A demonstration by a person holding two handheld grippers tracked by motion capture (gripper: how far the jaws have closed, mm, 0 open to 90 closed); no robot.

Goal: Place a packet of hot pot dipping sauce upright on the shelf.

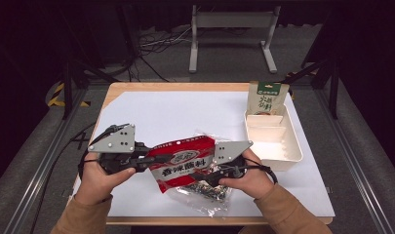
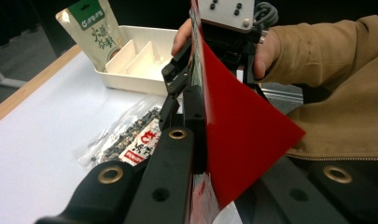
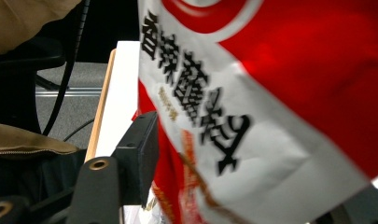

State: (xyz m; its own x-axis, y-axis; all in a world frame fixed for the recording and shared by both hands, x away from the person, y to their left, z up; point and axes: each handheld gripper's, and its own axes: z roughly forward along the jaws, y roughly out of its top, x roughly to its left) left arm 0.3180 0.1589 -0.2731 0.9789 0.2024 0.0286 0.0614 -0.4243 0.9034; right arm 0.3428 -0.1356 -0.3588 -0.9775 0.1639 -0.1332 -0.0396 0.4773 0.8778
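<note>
Left tool (image 1: 145,163) clamped tight on red packet (image 1: 184,163), lifting it off the bench (image 1: 151,114) over a clear bag (image 1: 205,192); right tool (image 1: 215,174) part-open around far edge, seemingly for a second grip.

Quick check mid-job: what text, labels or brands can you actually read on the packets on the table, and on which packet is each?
"香辣腌料": big black characters on the white band of the red packet.
Red packet, round emblem above that band: too blurred to read.
Green-topped pouch leaning at the white tray: dark brush-style characters and a white logo, too small to read.
Clear packet on the table: red-and-white label, unreadable.
</note>
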